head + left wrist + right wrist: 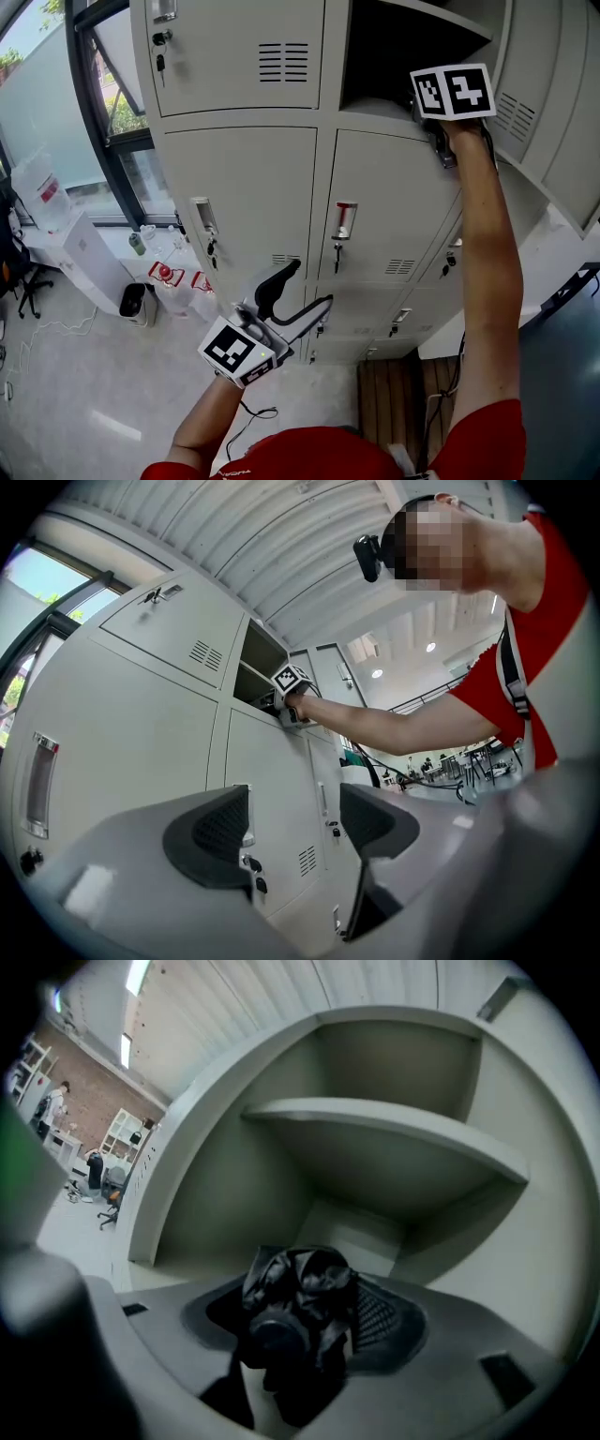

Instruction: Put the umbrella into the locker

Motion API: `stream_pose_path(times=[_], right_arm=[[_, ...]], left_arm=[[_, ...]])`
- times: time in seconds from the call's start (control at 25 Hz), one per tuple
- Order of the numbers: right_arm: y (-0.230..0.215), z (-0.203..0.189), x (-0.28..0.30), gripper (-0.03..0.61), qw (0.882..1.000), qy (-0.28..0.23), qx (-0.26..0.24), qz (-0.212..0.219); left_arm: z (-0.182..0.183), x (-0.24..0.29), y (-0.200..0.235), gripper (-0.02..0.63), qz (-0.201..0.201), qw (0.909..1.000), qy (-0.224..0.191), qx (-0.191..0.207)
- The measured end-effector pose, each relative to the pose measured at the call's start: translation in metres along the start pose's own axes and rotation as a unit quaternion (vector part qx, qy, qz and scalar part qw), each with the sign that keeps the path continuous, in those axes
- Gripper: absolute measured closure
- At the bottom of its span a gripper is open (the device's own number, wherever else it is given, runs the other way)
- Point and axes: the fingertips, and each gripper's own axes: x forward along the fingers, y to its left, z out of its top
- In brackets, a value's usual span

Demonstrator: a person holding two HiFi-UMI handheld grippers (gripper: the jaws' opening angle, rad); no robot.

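A folded black umbrella (298, 1297) sits between the jaws of my right gripper (300, 1321), its crumpled fabric filling the gap from pad to pad. In the head view that right gripper (424, 111) reaches into the open upper compartment (412, 37) of the grey locker (244, 187), below an inner shelf (375, 1124). The umbrella itself is hidden in the head view. My left gripper (298, 295) hangs low in front of the closed lower doors. It stands open, and its jaws (295, 822) hold nothing.
The compartment's door (553, 112) swings out at the right. Closed locker doors with keys in their locks surround the opening. Down on the floor at the left are a black bin (133, 300), bottles and a white cabinet (80, 253). A wooden pallet (394, 394) lies below.
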Motion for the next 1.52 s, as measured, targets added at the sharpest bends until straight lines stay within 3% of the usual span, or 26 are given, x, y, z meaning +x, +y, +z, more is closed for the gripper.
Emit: stream_pose_path(times=[0.24,0.4,0.64,0.92,1.12,1.24,1.32,1.4,1.52], right_arm=[[-0.002,-0.021,0.012,0.293,0.994,0.094,0.019,0.045],[-0.001,-0.026,-0.001,0.245,0.992,0.11,0.01,0.057],[0.004,-0.011,-0.034,0.232,0.993,0.022,0.078,0.08],[0.013,-0.001,-0.087,0.233,0.994,-0.07,0.07,0.044],[0.069,-0.003,-0.145,0.233,0.979,-0.171,0.067,0.089],[0.11,-0.024,-0.177,0.236,0.969,-0.205,0.063,0.119],[0.128,-0.041,-0.196,0.268,0.967,-0.217,0.066,0.118],[0.134,-0.057,-0.214,0.4,0.965,-0.231,0.076,0.096],[0.138,-0.073,-0.238,0.477,0.962,-0.247,0.092,0.073]], left_arm=[[0.001,0.001,-0.002,0.311,-0.002,1.0,-0.001,-0.003],[0.002,0.0,-0.003,0.311,-0.003,1.0,-0.004,-0.008],[0.001,0.008,-0.018,0.311,-0.023,0.9997,-0.005,-0.012],[0.008,0.013,-0.033,0.311,-0.037,0.9992,-0.011,-0.008],[0.027,0.008,-0.033,0.317,-0.025,0.9993,-0.029,-0.003],[0.043,0.005,-0.031,0.382,-0.018,0.999,-0.041,0.0],[0.053,0.003,-0.03,0.425,-0.011,0.9988,-0.047,0.005],[0.062,0.003,-0.029,0.459,-0.004,0.9986,-0.051,0.012],[0.078,0.004,-0.028,0.521,0.007,0.9978,-0.062,0.02]])
